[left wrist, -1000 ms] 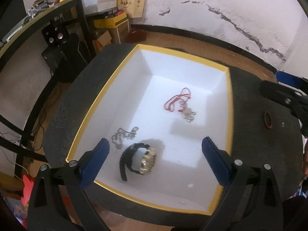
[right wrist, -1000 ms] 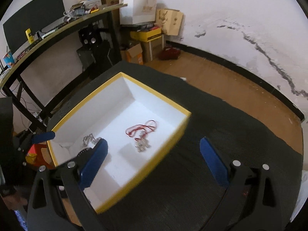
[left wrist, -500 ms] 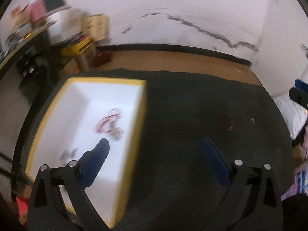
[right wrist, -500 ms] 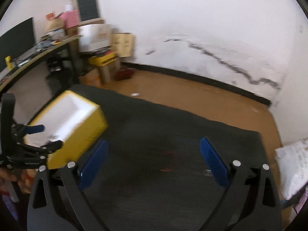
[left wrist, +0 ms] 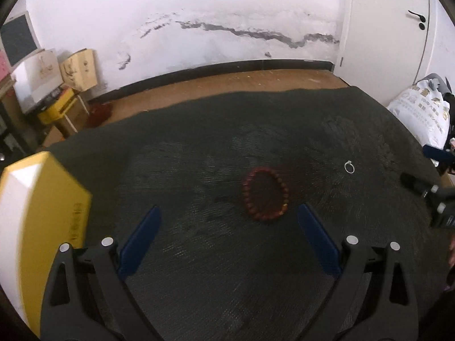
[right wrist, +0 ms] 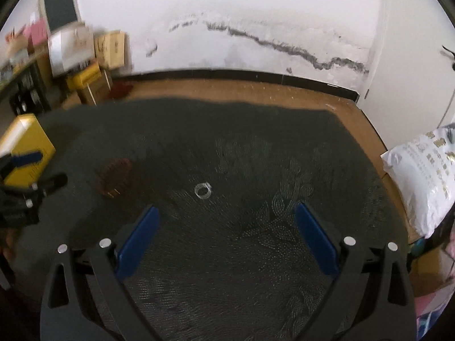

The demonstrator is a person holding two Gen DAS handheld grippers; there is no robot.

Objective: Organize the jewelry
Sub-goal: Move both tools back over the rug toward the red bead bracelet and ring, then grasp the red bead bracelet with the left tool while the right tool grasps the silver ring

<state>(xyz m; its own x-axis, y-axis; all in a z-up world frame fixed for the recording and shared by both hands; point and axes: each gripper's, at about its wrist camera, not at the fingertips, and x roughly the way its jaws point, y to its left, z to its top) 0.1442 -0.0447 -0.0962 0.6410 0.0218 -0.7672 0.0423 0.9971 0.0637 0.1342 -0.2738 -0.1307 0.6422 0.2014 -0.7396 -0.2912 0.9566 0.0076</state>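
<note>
A dark red beaded bracelet (left wrist: 265, 195) lies flat on the black mat, just ahead of my open, empty left gripper (left wrist: 229, 213). A small silver ring (left wrist: 349, 167) lies to its right. In the right wrist view the ring (right wrist: 202, 191) sits just ahead of my open, empty right gripper (right wrist: 226, 213), and the bracelet (right wrist: 113, 175) is a blur to the left. The yellow-rimmed white box (left wrist: 37, 213) stands at the far left; its inside is hidden. It also shows in the right wrist view (right wrist: 27, 149).
The black mat (left wrist: 227, 270) covers the table. A white printed bag (right wrist: 423, 176) lies past its right edge. Boxes and a shelf (right wrist: 76, 54) stand against the wall at back left. The right gripper's fingers (left wrist: 435, 153) show at the left view's right edge.
Both grippers have swung right, away from the box. The box's inside with watch, chain and red necklace has left view. The bracelet and the ring now lie ahead of the grippers.
</note>
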